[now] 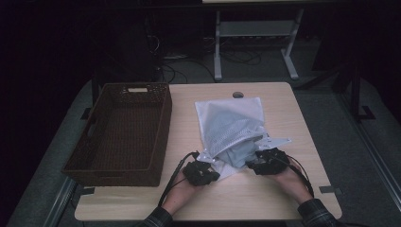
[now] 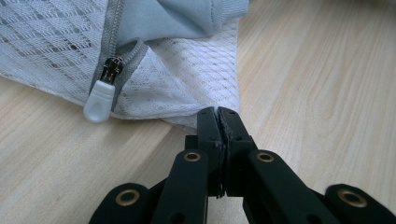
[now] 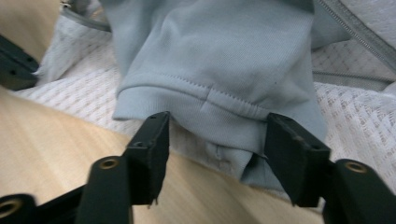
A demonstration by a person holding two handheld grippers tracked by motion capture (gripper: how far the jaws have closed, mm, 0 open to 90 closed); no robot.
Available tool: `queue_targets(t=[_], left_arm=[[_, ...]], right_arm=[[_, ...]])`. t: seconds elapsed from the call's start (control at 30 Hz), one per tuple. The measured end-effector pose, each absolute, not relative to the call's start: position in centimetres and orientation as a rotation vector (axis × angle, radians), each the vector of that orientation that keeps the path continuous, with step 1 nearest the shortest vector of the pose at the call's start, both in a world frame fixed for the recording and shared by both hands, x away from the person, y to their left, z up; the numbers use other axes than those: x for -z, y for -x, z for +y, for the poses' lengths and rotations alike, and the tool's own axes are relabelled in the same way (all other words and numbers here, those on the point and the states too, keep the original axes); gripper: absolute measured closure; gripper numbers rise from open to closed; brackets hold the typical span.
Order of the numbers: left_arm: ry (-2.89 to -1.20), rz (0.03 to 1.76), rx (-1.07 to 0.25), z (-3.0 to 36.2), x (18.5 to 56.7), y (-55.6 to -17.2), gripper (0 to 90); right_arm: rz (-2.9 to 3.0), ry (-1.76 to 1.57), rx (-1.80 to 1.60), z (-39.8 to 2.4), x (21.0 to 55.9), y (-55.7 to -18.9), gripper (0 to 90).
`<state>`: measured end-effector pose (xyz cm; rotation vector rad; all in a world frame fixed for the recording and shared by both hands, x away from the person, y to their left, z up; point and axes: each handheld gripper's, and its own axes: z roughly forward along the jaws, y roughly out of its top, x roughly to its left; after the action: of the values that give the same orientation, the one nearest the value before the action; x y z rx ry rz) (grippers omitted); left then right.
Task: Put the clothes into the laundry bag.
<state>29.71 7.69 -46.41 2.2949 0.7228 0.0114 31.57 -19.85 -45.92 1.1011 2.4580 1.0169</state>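
Left fingers (image 2: 218, 116) clamped tight on corner edge of white mesh bag (image 2: 187, 79), pinch right at hem; whether much fabric sits between the pads is hard to make out. Right fingers (image 3: 219, 140) apart, straddling ribbed hem of grey garment (image 3: 210, 60), pads not pressing it. Garment pokes out of bag mouth, rest still inside mesh; bag lies mid-counter, mouth toward person.

Around: zipper pull (image 2: 100, 100) w/ white tab hangs just beside left fingers, off bag's open zip. Zip tape runs diagonally at top right of right gripper view. Left gripper body shows as dark bit at left edge of that view. Brown wicker basket (image 1: 124, 134) on left side of counter (image 1: 265, 198), apart from bag. Grommet hole at counter's far edge, near bag's far end.

Hard to see: high view dark, fingertips lost under gripper bodies. Garment type not readable, only hem + a seam.

Pose: left hand (image 1: 182, 196) and right hand (image 1: 293, 182) low near counter's front edge, grippers aimed forward at bag mouth, one each side. Plaid sleeves cut off at bottom. Cables trail back from both.
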Motion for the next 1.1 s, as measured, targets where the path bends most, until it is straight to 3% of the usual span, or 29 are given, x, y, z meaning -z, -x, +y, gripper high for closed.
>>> queue_targets(t=[0.1, 0.23, 0.33, 0.77, 1.1], left_arm=[[-2.293, 0.723, -0.010, 7.6, 46.4, -29.7, 88.7], [-2.293, 0.725, -0.008, 7.6, 46.4, -29.7, 88.7], [-2.293, 0.724, -0.009, 7.6, 46.4, -29.7, 88.7], [-2.289, 0.728, -0.008, 7.6, 46.4, -29.7, 88.7], [-2.289, 0.729, -0.007, 7.6, 46.4, -29.7, 88.7]], right_arm=[[2.455, -1.099, -1.009, -19.6, 46.1, -31.8, 51.4], [2.460, -1.081, -1.000, -19.5, 46.4, -32.2, 73.1], [2.462, -1.073, -1.034, -19.5, 46.1, -32.2, 79.4], [2.452, -0.995, -1.215, -17.1, 43.7, -32.1, 80.8], [2.465, -0.964, -1.216, -14.4, 43.8, -33.3, 80.7]])
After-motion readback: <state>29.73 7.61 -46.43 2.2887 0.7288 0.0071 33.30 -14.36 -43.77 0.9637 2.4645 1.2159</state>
